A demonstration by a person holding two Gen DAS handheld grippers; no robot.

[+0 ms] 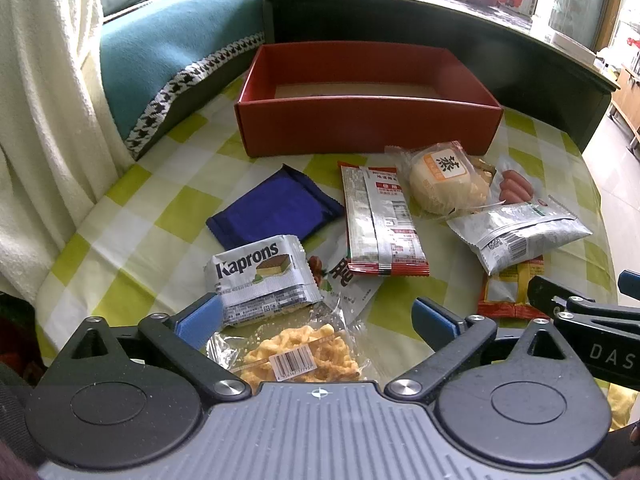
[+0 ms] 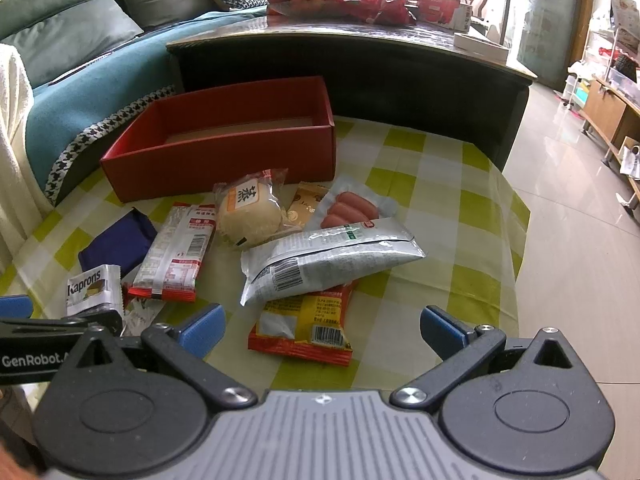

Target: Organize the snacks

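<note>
Both hand-held grippers hung with jaws spread wide, holding nothing. Left hand-held gripper (image 1: 316,318) sat low over a clear-wrapped yellow crispy snack (image 1: 302,354), Kaprons wafer pack (image 1: 262,280) just ahead of its left finger. Right hand-held gripper (image 2: 322,330) faced a yellow-and-red packet (image 2: 306,330), partly under a silver pouch (image 2: 328,258). Red box (image 1: 368,124) stood empty beyond, at the worktop's (image 1: 132,240) far edge. Likely first pick: pinch the snack across its body, not the slack film; its thickness was hard to judge.

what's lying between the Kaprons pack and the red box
The blue pouch lies between the Kaprons pack and the red box, with bare checked cloth past it; the left wrist view shows it best.
</note>
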